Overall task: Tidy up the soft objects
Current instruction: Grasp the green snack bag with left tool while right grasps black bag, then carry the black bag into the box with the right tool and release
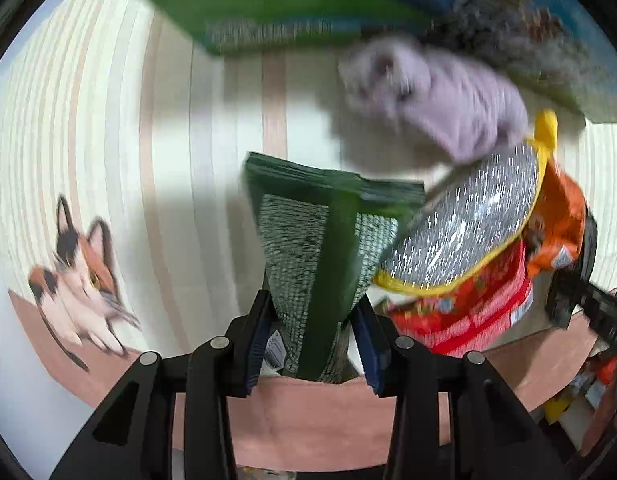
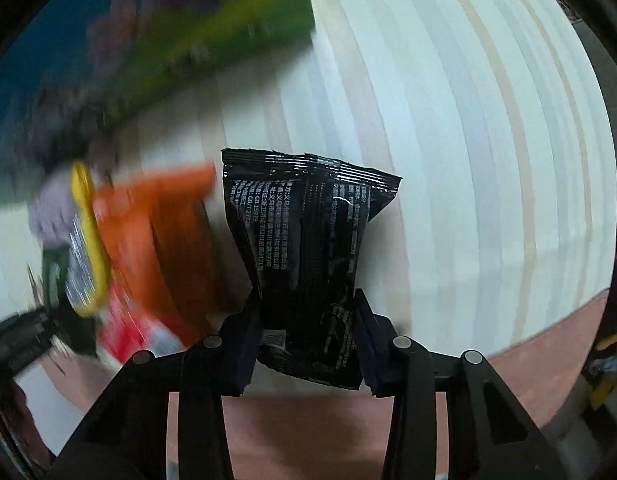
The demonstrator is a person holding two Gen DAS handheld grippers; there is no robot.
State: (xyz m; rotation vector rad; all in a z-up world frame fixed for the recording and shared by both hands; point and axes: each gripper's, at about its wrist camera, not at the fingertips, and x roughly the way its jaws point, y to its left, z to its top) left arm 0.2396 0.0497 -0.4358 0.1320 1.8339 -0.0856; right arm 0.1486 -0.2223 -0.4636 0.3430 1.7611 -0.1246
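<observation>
In the left wrist view, the left gripper (image 1: 314,332) has its jaws clenched on the lower end of a green packet (image 1: 316,248) with a dark centre seam, which stands up and away from the jaws over the striped surface (image 1: 108,120). Just to the right of it, a silvery bag with a yellow rim (image 1: 464,224) leans against the packet's upper corner; beneath that bag lies a red packet (image 1: 472,312), and an orange packet (image 1: 560,220) sits at its right edge. A blurred lilac soft toy (image 1: 436,96) lies farther up the surface, next to a dark fuzzy thing (image 1: 504,28) resting on a blue and green mat (image 1: 268,4). A printed calico cat (image 1: 80,280) shows on the surface at the left. In the right wrist view, the right gripper (image 2: 308,336) has its jaws clamped around the waist of a black packet (image 2: 304,248) printed with white text, pinching it so that its top flares out above the fingers. To its left, heavily blurred, are the orange packet (image 2: 160,232), the yellow-rimmed bag (image 2: 84,240), the red packet (image 2: 128,328) and a patch of the lilac toy (image 2: 52,212), with the mat (image 2: 148,32) beyond them and the pale striped surface (image 2: 468,140) filling the right side.
</observation>
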